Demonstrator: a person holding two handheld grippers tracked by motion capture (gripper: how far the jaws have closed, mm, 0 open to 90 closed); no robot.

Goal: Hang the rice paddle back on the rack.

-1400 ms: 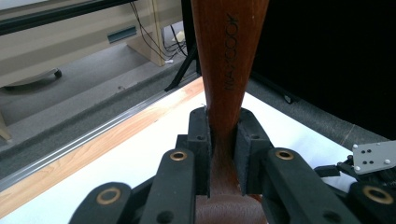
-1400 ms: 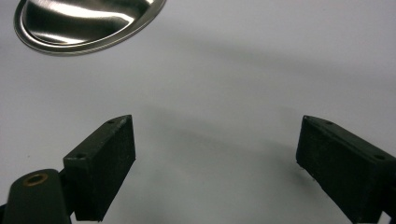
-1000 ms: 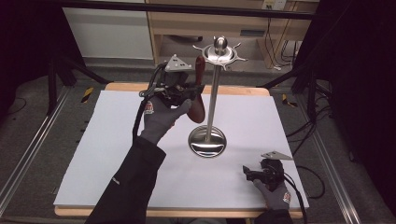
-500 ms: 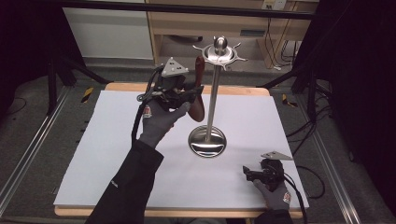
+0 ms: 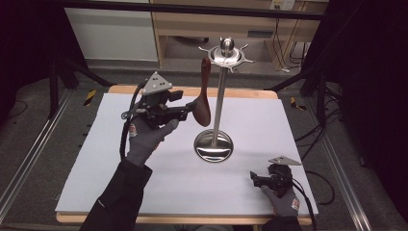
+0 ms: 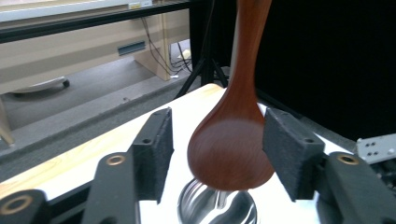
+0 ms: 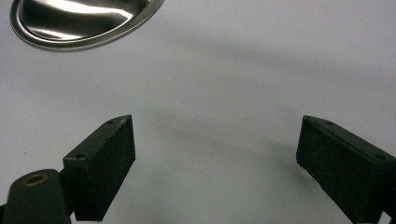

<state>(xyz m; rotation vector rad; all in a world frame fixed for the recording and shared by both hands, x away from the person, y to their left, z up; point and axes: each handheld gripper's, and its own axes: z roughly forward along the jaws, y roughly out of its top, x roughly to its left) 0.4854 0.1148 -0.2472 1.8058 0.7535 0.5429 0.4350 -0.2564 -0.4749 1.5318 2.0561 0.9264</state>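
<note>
Dark red-brown wooden spoon (image 5: 204,96) hangs from a hook of the polished steel rack (image 5: 215,103), bowl between the left gripper (image 6: 217,151) jaws, just opened, pads clear; light, stiff, smooth, best pinched at the neck; right gripper (image 7: 215,163) jaws open, empty, on the white surface (image 5: 96,168).

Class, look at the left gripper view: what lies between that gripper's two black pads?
The bowl of the wooden spoon hangs between the left gripper pads, with gaps on both sides; the jaws have just been opening.
</note>
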